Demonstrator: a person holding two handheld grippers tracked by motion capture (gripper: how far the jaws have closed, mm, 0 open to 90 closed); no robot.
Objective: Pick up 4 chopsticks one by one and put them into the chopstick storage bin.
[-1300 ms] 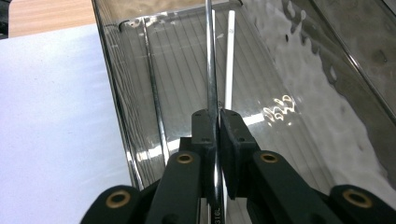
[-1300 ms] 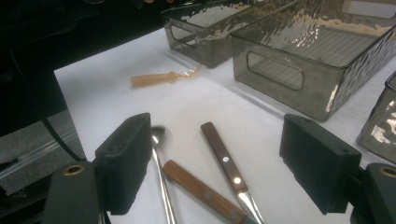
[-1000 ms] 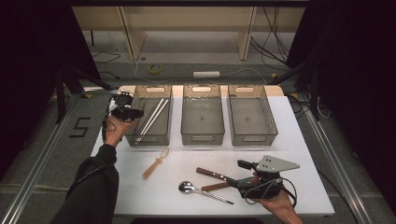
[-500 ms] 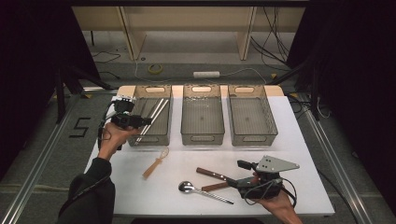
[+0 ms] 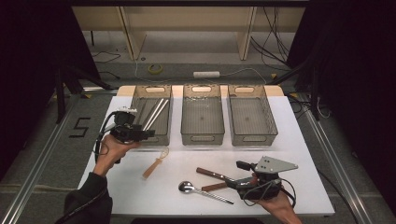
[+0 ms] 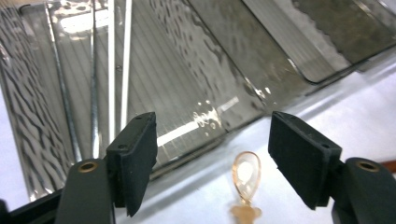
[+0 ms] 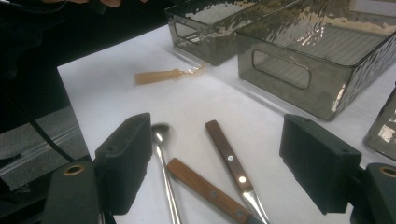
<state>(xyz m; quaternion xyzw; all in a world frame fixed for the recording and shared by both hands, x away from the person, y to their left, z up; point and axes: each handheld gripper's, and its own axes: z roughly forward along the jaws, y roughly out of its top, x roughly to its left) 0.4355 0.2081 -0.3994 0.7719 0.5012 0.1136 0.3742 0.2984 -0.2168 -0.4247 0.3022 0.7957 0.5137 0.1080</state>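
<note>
The left gripper (image 5: 148, 134) hovers at the near left corner of the left bin (image 5: 135, 100), its fingers (image 6: 133, 158) released with nothing between them — they have just been opening. In the left gripper view the two silver chopsticks (image 6: 116, 70) lie lengthwise on the bin's floor, beyond the left finger and well apart from it. Just past the fingers and nearer the right one, on the white tabletop (image 5: 299, 140), lies a translucent amber spoon (image 6: 246, 175), its bowl toward the bin wall; in the high view that spoon (image 5: 156, 162) sits just right of and nearer the person than the left gripper.

The right gripper (image 5: 240, 173) rests low over the tabletop at the near right — fingers (image 7: 126, 161) spread wide, grasping nothing. Between them in the right gripper view lie a metal spoon (image 7: 163, 163) hard by the left finger, and two wooden-handled utensils (image 7: 229, 161) side by side toward the middle. Whether either finger touches the spoon I cannot tell. The middle bin (image 5: 201, 135) and right bin (image 5: 252, 137) stand beyond the right gripper.
</note>
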